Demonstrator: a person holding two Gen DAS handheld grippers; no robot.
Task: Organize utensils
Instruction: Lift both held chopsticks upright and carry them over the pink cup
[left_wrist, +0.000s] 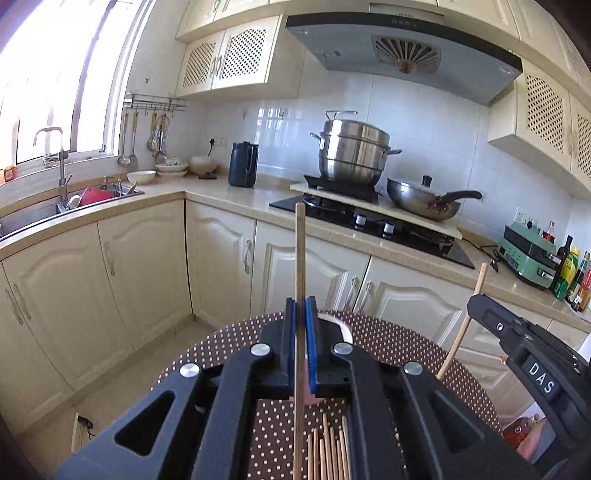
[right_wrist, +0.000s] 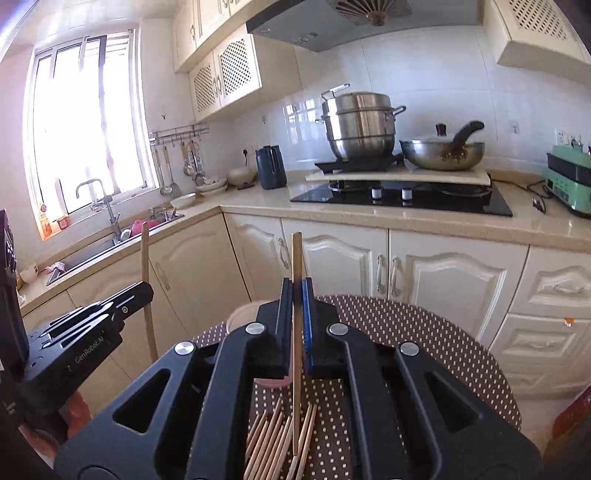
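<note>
My left gripper is shut on a wooden chopstick held upright above the brown polka-dot table. My right gripper is shut on another wooden chopstick, also upright. Several loose chopsticks lie on the table below the grippers; they also show in the right wrist view. A pink cup stands on the table just behind my right gripper, mostly hidden. The right gripper body with its chopstick shows at the right of the left view; the left gripper body shows at the left of the right view.
Cream kitchen cabinets and a counter run behind the table, with a sink, a black kettle, a steel steamer pot and a wok on the hob. A green appliance and bottles stand at right.
</note>
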